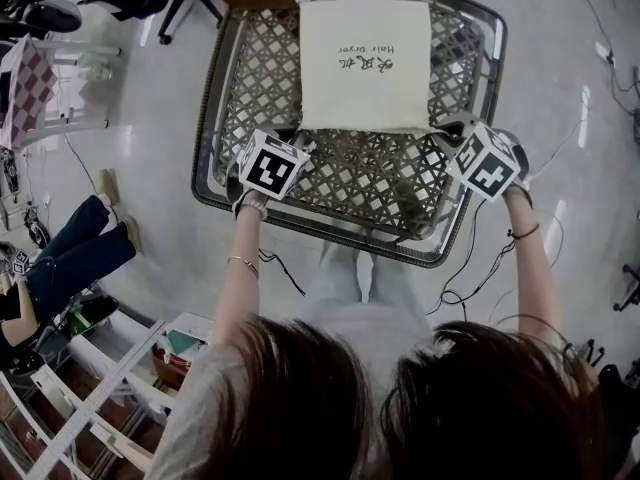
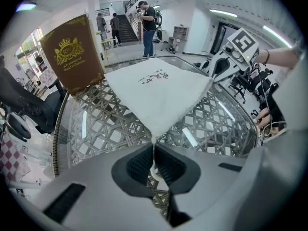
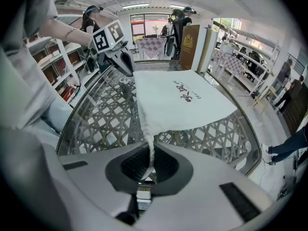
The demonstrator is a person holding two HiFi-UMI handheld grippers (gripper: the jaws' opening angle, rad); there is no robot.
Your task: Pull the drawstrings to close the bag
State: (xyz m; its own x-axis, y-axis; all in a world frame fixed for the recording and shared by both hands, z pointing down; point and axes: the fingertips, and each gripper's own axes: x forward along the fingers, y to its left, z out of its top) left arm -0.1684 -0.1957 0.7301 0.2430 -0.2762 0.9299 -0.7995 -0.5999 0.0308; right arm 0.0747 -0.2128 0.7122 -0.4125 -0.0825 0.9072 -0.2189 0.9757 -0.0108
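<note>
A cream cloth drawstring bag (image 1: pixel 365 63) with dark print lies flat on the woven glass-topped table (image 1: pixel 330 183). Its mouth edge faces me. My left gripper (image 1: pixel 285 146) is at the bag's near left corner, shut on the left drawstring (image 2: pixel 154 141), which runs from the corner into the jaws. At the near right corner, my right gripper (image 1: pixel 450 133) is shut on the right drawstring (image 3: pixel 150 146). The bag (image 2: pixel 156 93) shows in the left gripper view, and the bag (image 3: pixel 180 100) also fills the middle of the right gripper view. Both corners are pulled to points.
A brown box with a gold crest (image 2: pixel 72 52) stands at the table's far left corner. Cables (image 1: pixel 470 278) trail on the floor. A seated person's legs (image 1: pixel 75 253) are at the left, white shelving (image 1: pixel 110 388) below. People stand far off by the stairs (image 2: pixel 147 20).
</note>
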